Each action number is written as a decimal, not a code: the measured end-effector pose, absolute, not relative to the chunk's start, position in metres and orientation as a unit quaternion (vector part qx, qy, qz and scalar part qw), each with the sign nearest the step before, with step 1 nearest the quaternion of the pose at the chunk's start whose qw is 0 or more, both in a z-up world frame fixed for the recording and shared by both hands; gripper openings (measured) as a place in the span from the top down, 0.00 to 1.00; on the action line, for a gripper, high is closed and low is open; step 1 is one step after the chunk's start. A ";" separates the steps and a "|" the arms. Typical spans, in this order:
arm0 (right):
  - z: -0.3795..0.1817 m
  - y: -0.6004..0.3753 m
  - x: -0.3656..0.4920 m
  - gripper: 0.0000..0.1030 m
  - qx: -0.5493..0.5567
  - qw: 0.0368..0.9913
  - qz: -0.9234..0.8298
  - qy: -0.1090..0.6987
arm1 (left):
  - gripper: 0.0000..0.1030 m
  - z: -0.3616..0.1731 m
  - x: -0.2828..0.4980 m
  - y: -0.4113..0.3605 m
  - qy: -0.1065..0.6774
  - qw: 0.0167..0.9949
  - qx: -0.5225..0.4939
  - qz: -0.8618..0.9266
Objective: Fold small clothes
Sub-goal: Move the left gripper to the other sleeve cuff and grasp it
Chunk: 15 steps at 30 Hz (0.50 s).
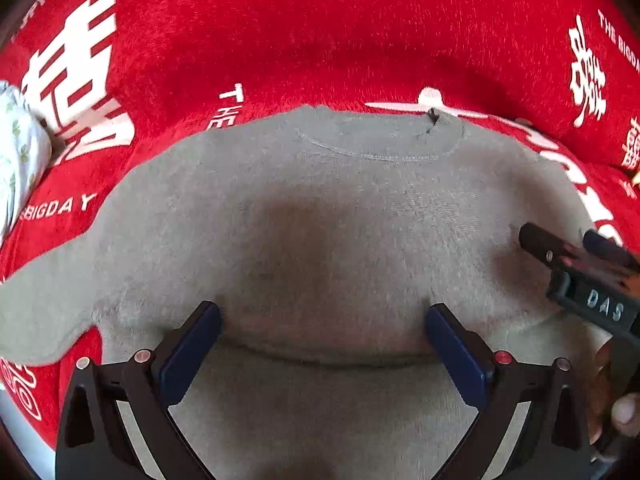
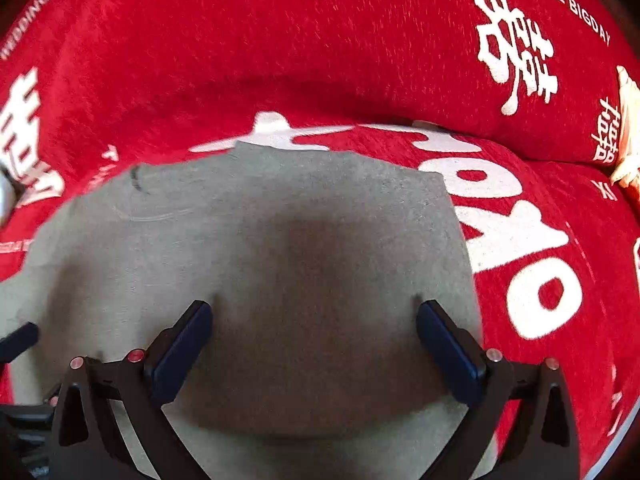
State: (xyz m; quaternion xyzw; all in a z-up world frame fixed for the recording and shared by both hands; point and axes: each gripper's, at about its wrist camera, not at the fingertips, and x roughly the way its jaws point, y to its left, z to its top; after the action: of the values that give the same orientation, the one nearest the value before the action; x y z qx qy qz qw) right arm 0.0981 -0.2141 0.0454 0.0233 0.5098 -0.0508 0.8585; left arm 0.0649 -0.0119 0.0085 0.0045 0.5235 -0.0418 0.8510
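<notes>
A grey top [image 1: 320,220] is laid flat on a red blanket [image 1: 320,40], directly ahead of and beneath both claws, with its neckline [image 1: 380,148] at the far end. In the left wrist view, the left claw [image 1: 322,330] is held spread, with nothing between its fingers; a hem-like edge is seen running across just behind its fingertips, with more grey cloth nearer the camera, which suggests that the bottom may already be turned up, though this cannot be confirmed. One sleeve [image 1: 44,300] is spread out to the left of that claw and is judged not yet folded. In the right wrist view, the right claw [image 2: 314,322] is likewise spread and empty, held over the cloth; the side of the top to its right is seen as a straight edge with no sleeve showing, so that sleeve may be tucked in. Whether either claw touches the cloth cannot be told. A pale printed cloth [image 1: 16,148] lies far to the left of the left claw. The task is judged to be at an early to middle stage: the left sleeve and the final fold remain.
</notes>
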 end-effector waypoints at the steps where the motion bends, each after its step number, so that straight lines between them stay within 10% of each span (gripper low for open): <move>1: 0.046 -0.212 0.093 0.01 0.023 0.860 -0.048 0.507 | 0.00 0.009 0.061 -0.008 0.523 0.851 -0.003 -0.041; 15: 0.046 -0.181 -0.056 0.01 -0.021 0.892 -0.023 0.451 | 0.00 0.003 -0.035 0.014 0.495 0.867 0.015 -0.055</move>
State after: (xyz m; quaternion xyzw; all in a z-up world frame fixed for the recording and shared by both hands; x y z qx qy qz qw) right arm -0.0559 -0.1807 0.0464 -0.0214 0.4506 -0.0227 0.8922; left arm -0.0351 0.0139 0.0026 0.0149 0.4949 -0.0548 0.8671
